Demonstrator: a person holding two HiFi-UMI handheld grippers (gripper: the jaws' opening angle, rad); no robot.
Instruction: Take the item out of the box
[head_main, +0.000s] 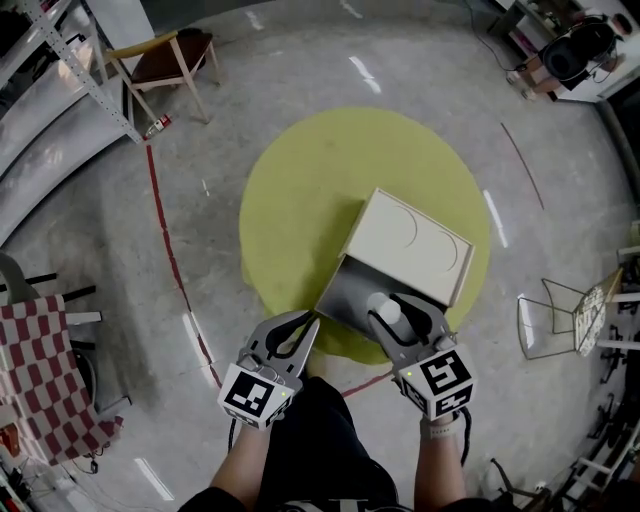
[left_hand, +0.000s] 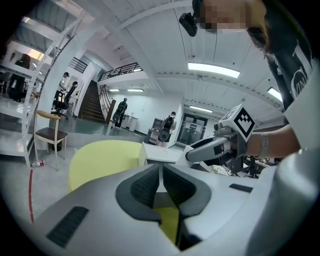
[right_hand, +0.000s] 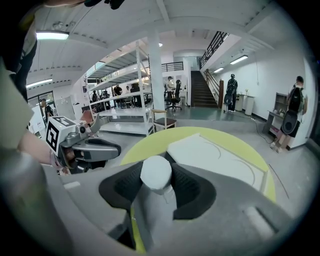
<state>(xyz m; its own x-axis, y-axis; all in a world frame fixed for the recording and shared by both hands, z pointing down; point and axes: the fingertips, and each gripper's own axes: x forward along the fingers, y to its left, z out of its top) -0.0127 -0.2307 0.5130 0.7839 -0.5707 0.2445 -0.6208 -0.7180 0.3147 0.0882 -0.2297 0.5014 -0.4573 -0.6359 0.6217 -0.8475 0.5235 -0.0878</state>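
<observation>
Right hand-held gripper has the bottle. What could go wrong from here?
1. The right hand-held gripper pinches the white bottle at its cap end; it might swing or slip.
2. The bottle is at the box opening and the left hand-held gripper is shut on nothing, so a snag might drag the box along the yellow table.

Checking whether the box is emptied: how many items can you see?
1: a white item, gripped in the right tongs at the box's open end. The box's inside is mostly hidden, so more may be in there.
</observation>
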